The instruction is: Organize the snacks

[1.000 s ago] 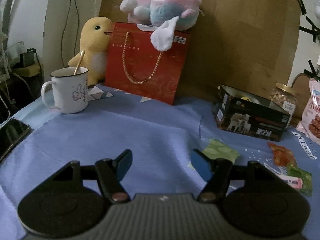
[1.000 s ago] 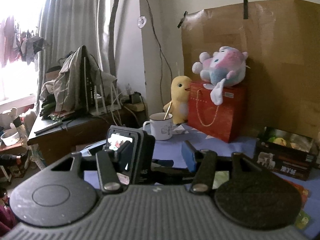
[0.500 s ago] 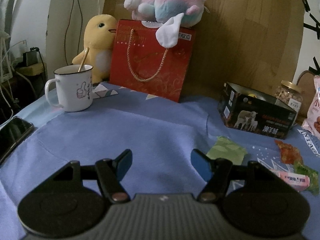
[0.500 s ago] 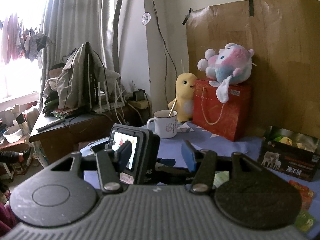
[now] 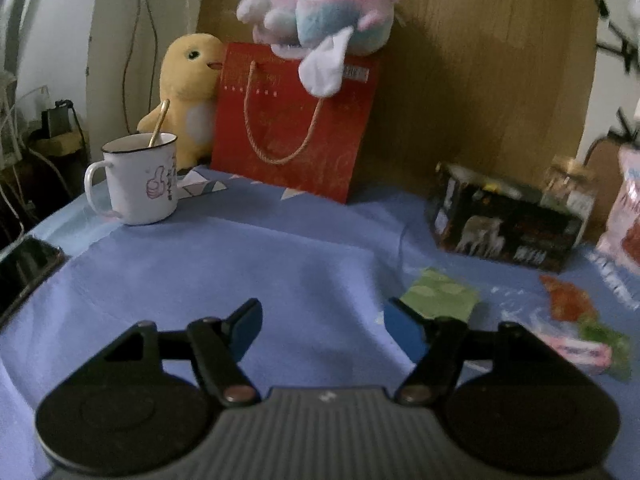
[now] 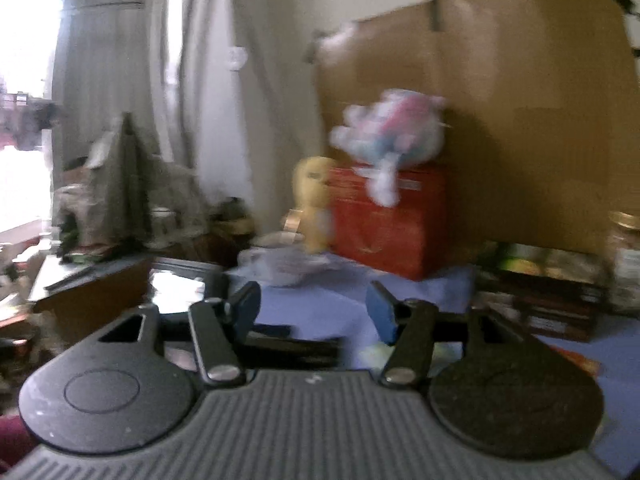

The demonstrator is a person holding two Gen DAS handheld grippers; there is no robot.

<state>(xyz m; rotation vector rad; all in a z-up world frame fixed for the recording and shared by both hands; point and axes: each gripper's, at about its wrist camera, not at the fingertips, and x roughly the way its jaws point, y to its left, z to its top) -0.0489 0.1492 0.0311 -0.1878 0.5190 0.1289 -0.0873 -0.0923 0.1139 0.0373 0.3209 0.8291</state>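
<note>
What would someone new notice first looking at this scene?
Probably the pink-and-blue plush toy lying on top of the red gift bag at the back, against the cardboard. A yellow duck plush stands left of the bag, behind a white mug with a spoon in it.

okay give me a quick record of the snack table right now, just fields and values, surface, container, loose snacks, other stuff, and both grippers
surface: blue cloth
container: open black box, back right
loose snacks: green packet, orange packet, pink packet, all on the cloth
also right: glass jar, pink bag
other: white mug with spoon, red gift bag, plush on top, yellow plush
left gripper: open, empty
right gripper: open, empty, jaws just widened; view blurred
</note>
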